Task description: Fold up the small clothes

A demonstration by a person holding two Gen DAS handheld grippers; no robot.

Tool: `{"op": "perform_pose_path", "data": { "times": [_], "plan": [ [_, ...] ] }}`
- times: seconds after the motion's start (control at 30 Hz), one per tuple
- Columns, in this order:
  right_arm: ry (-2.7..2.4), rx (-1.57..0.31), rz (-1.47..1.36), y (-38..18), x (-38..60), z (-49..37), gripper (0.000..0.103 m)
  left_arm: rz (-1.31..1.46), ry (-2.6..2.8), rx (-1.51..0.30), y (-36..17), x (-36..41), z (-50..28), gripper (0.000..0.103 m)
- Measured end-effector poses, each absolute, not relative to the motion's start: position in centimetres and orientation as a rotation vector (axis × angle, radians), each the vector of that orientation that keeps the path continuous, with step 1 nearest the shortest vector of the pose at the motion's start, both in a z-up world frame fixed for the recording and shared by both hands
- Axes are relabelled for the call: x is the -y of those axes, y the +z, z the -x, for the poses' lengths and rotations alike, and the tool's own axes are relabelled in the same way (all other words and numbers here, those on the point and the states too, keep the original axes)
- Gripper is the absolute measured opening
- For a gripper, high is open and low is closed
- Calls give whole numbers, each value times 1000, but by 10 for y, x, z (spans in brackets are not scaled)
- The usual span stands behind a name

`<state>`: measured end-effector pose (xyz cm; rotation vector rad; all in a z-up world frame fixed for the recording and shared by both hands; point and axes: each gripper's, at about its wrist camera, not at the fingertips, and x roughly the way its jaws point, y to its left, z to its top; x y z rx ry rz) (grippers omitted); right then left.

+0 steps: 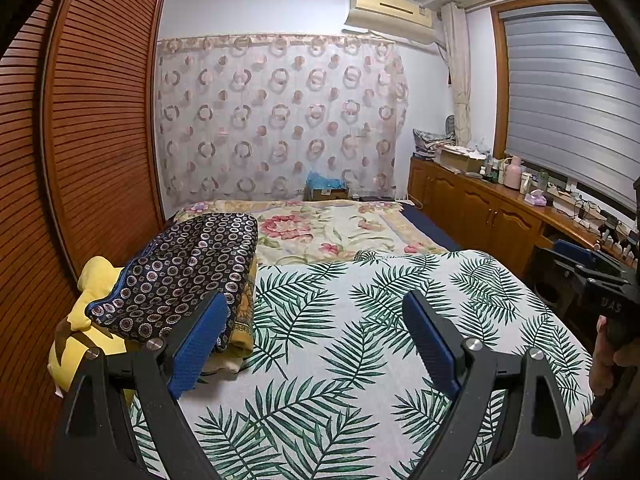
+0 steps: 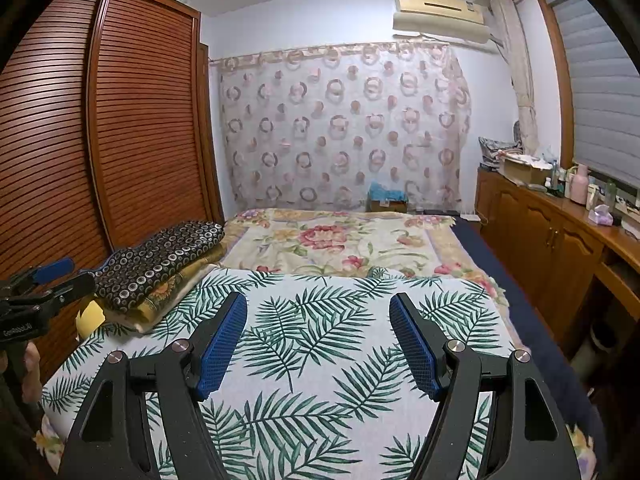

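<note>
A folded dark garment with a ring pattern (image 1: 188,268) lies on a stack at the left of the bed; it also shows in the right wrist view (image 2: 160,256). Under it is yellow-brown folded cloth (image 1: 244,320). My left gripper (image 1: 316,308) is open and empty above the palm-leaf cloth (image 1: 340,340), right of the stack. My right gripper (image 2: 318,308) is open and empty above the same palm-leaf cloth (image 2: 320,340). The right gripper shows at the right edge of the left view (image 1: 588,276), the left gripper at the left edge of the right view (image 2: 44,280).
A yellow pillow (image 1: 88,320) lies beside the stack. A floral blanket (image 1: 332,228) covers the far bed. A slatted wooden wardrobe (image 1: 92,120) stands at the left, a wooden cabinet with clutter (image 1: 488,208) at the right, a curtain (image 1: 280,116) behind.
</note>
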<state>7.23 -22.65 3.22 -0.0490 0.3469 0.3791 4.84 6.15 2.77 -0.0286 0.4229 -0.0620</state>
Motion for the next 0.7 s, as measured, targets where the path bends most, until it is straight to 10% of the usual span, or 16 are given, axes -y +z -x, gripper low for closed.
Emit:
{"op": "perform_pose_path", "data": {
  "times": [0.7],
  "plan": [
    [390, -339, 48, 31, 235, -77, 75, 31, -63, -420, 29, -62, -48, 90]
  ]
}}
